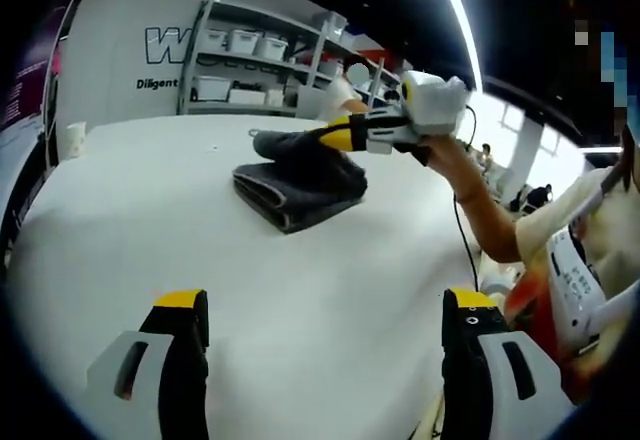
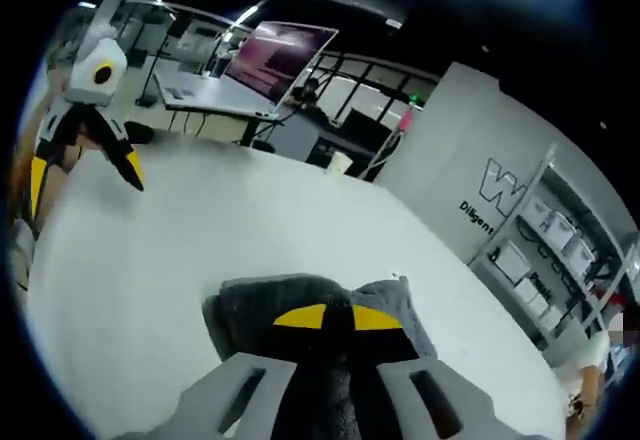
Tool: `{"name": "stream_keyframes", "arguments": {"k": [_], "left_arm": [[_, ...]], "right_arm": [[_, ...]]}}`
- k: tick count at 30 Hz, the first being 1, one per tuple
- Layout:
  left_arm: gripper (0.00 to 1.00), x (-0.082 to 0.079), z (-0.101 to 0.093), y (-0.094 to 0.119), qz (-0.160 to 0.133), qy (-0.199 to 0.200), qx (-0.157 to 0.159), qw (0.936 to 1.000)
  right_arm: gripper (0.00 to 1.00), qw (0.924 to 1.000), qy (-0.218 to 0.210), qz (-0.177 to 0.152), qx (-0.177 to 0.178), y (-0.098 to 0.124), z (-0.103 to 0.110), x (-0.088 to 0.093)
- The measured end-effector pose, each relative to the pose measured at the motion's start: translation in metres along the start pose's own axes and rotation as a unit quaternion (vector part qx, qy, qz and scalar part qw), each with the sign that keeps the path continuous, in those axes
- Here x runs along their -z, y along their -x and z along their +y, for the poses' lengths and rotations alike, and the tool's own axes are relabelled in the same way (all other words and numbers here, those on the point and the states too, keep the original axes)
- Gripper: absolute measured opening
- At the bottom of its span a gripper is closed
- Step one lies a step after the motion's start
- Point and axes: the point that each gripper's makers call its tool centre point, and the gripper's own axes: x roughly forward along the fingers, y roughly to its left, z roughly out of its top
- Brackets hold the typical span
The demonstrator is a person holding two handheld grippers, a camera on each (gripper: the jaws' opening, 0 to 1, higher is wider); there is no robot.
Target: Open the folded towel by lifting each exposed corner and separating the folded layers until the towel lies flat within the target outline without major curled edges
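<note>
while the right hand-held gripper [image 2: 328,318] sits clamped on the towel [image 1: 297,182] mid-desk [image 1: 200,250], the left hand-held gripper [image 1: 325,310] hangs well apart, jaws spread, towel straight ahead.

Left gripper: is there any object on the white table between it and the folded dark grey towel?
Nothing visible. Bare white table lies between the open left gripper and the folded dark grey towel; the right gripper is already closed on it.

Dark grey towel [image 1: 298,188] on white table [image 1: 200,250]; yellow-tipped black right claw [image 2: 338,317].
</note>
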Motion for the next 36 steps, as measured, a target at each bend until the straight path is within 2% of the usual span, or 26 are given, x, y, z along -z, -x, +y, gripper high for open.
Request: {"name": "stream_keyframes", "arguments": {"k": [10, 18, 24, 31, 36], "left_arm": [[0.95, 0.0, -0.002, 0.0, 0.001, -0.003, 0.001, 1.0], [0.95, 0.001, -0.005, -0.004, 0.005, -0.005, 0.005, 1.0], [0.94, 0.001, -0.006, -0.005, 0.009, -0.005, 0.006, 0.9999], [0.94, 0.001, -0.009, -0.006, 0.01, -0.007, 0.01, 0.9999], [0.94, 0.002, -0.007, -0.006, 0.013, -0.008, 0.008, 0.9999]], "right_arm": [[0.0, 0.9961, -0.047, -0.015, 0.073, 0.045, -0.049, 0.013], [0.0, 0.9886, -0.076, -0.012, 0.13, 0.082, -0.081, 0.035], [0.0, 0.9804, -0.115, -0.005, 0.16, 0.102, -0.094, 0.064], [0.0, 0.9682, -0.159, 0.025, 0.192, 0.118, -0.112, 0.11], [0.0, 0.9617, -0.19, 0.044, 0.193, 0.124, -0.114, 0.139]]}}
